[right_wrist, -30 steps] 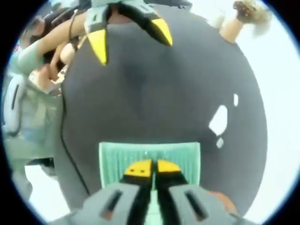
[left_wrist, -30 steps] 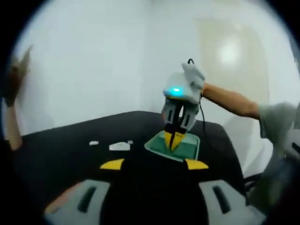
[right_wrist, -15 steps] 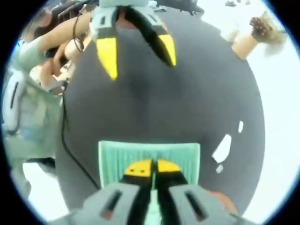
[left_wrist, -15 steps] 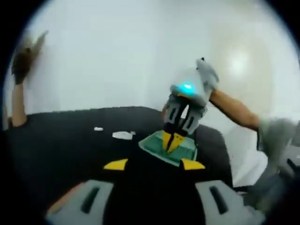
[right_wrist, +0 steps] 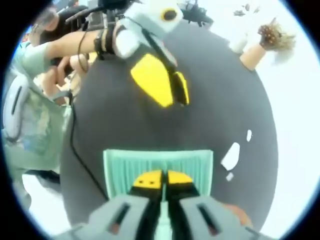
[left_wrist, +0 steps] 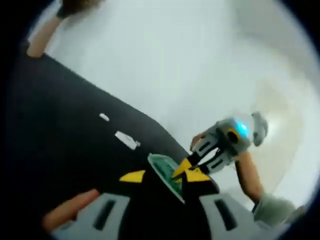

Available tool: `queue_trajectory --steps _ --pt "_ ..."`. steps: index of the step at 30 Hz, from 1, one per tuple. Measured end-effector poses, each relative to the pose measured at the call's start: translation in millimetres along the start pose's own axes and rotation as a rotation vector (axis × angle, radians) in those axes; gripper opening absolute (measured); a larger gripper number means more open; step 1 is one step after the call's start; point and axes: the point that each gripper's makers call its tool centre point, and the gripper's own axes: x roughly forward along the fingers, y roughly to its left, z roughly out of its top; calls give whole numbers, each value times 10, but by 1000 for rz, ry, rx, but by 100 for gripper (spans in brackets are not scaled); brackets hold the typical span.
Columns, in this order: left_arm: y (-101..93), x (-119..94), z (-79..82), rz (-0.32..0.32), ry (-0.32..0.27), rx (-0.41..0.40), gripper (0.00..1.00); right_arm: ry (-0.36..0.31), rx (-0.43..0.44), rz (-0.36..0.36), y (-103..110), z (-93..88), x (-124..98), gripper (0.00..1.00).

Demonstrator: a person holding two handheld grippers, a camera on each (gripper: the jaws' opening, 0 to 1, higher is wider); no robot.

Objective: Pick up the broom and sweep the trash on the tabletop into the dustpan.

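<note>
So the pale green ribbed plastic dustpan [right_wrist: 157, 167] is already pinned flat on the round black tabletop [right_wrist: 165, 125] by the right gripper [right_wrist: 159, 180], whose yellow-tipped jaws are pressed together on the pan's near edge. Nothing can be seen inside the dustpan yet, just bare ribs, and it's the one container around.

The left gripper [left_wrist: 165, 176] is carried with its jaws spread wide apart and nothing held between them. In the right gripper view it hangs over the far half of the table [right_wrist: 165, 87], tilted, well apart from the broom.

The small broom with the tan wooden handle and brown bristles [right_wrist: 262, 45] is seen at the far edge of the table, untouched; in the left gripper view it sits up in the top corner [left_wrist: 47, 30]. Whether it's leaning on something or lying flat can't be told.

The trash, a few white paper scraps [right_wrist: 231, 156], is lying on the black surface just beside the pan's side, also seen in the left gripper view [left_wrist: 126, 139].

So the step in hand looks like the reach for the broom. Next up, the open jaws would need to be brought across to the handle and closed around it before any sweeping toward the pan mouth.
</note>
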Motion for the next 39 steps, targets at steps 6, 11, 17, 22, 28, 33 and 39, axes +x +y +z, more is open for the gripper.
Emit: queue_trajectory --steps 6,11,17,22,28,33,39 --pt "-31 40 -40 -9 28 -77 28 -58 10 -11 -8 -17 -92 1" --pt "-75 48 27 -2 18 -120 27 -107 4 -18 -24 -31 -182 1" --pt "-121 197 -149 23 87 -199 24 -137 2 -21 -5 -49 -209 1" --pt "-174 395 -387 5 167 -252 23 -153 0 -26 -8 -39 -242 1" --pt "-205 462 -388 -25 167 -314 21 -157 -7 -31 9 -41 -288 1" --pt "-243 477 -412 -37 153 -337 19 -162 -1 -31 -15 -45 -306 1" --pt "-249 529 -432 -46 167 -348 15 -157 -4 -32 -24 -53 -295 1"
